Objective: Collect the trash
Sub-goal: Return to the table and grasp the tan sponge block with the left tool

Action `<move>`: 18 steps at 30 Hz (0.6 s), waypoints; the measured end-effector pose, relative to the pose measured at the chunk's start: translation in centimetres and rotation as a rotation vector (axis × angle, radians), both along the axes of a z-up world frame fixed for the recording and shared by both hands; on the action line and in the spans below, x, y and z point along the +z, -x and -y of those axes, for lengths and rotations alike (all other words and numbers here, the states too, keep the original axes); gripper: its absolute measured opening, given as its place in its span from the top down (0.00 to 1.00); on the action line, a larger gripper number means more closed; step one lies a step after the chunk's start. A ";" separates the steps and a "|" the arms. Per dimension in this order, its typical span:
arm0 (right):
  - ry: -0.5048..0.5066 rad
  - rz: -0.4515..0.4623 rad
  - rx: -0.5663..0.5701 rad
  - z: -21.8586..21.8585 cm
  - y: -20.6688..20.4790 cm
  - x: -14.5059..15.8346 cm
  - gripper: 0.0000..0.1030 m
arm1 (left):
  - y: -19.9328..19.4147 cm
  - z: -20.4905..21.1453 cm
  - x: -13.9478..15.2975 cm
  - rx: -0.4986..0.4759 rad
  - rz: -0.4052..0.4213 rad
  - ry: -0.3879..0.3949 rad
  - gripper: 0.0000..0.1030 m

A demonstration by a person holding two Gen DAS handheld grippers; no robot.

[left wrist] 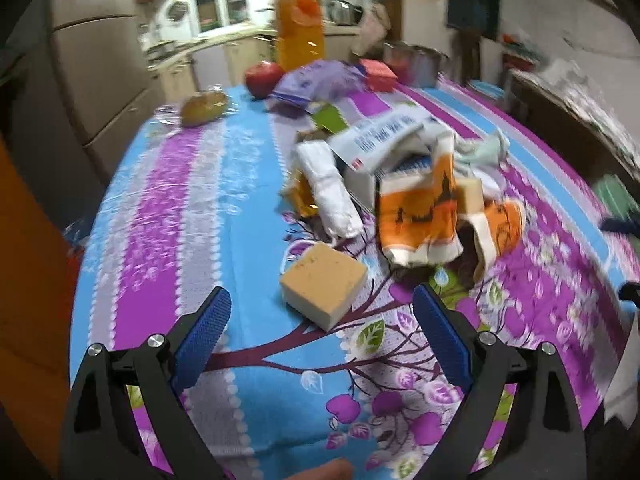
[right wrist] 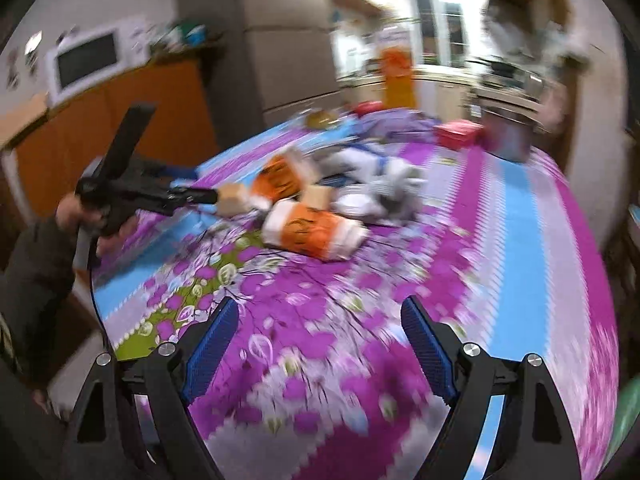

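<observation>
A heap of trash lies mid-table: a tan foam block (left wrist: 322, 288), a white tissue roll (left wrist: 328, 188), a crushed white carton (left wrist: 380, 140) and crumpled orange paper cups (left wrist: 416, 208). My left gripper (left wrist: 320, 295) is open, low over the cloth, and the tan block shows between its blue fingertips without touching either pad. In the right wrist view an orange cup (right wrist: 316, 232) lies on its side ahead of my open right gripper (right wrist: 320, 304), which has only tablecloth between its fingers. A hand (right wrist: 80, 216) holds the left gripper (right wrist: 210, 198) beside the tan block (right wrist: 232, 200).
At the far end of the flowered tablecloth (left wrist: 180, 208) stand a juice bottle (left wrist: 300, 28), an apple (left wrist: 262, 76), wrapped bread (left wrist: 204, 108), a purple bag (left wrist: 316, 82), a red box (left wrist: 378, 74) and a metal pot (left wrist: 416, 62). An orange cabinet with a microwave (right wrist: 86, 62) stands left.
</observation>
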State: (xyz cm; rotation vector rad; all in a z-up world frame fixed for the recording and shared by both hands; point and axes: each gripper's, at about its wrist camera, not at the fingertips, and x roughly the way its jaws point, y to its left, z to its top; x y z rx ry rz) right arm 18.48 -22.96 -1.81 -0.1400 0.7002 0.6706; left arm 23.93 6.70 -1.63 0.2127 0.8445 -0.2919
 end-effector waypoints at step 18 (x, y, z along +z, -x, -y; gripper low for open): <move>0.333 -0.024 0.345 -9.6 -10.1 -0.7 0.31 | -3.3 0.6 -2.8 -0.181 -0.081 -0.033 0.29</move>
